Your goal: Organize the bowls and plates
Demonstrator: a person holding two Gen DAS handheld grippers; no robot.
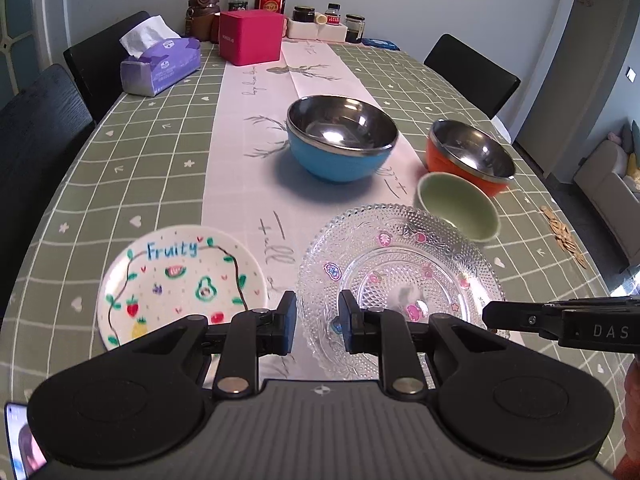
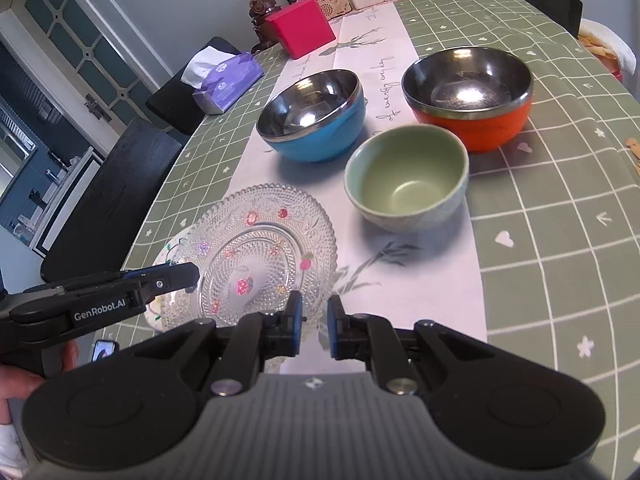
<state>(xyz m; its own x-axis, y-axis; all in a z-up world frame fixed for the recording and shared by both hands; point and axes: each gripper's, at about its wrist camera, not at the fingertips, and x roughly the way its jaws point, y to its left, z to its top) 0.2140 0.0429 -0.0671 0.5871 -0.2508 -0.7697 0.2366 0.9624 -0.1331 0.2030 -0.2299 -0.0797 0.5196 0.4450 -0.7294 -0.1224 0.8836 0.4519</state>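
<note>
While you hold both tools low over the near end of the table (image 1: 100, 168), your left gripper (image 1: 318, 322) has its two jaws apart, with a clear gap between the blue pads, and nothing is between them. The left edge of the glass plate (image 1: 400, 264) lies just in front of this gap. Your right gripper (image 2: 311, 326) also has its jaws apart, though the gap is narrower, and it holds nothing; the near rim of the glass plate (image 2: 260, 248) sits just ahead of its left finger.

The glass plate lies flat on the white runner (image 1: 236, 160). In the left wrist view the painted plate (image 1: 180, 276) with the word "Fruity" lies beside it on the left, and there they look apart. In the right wrist view the glass plate seems to cover a part of the painted plate (image 2: 170, 248), but I cannot tell if they really touch.

The green bowl (image 2: 408, 176) stands upright just behind the glass plate, on the right side. Behind it the orange bowl (image 2: 472, 96) stands very near, and the blue bowl (image 2: 312, 112) is on the runner to the left of the orange one. All three bowls are upright.

At the far end stand a pink box (image 1: 250, 38) and a tissue pack (image 1: 160, 64).
</note>
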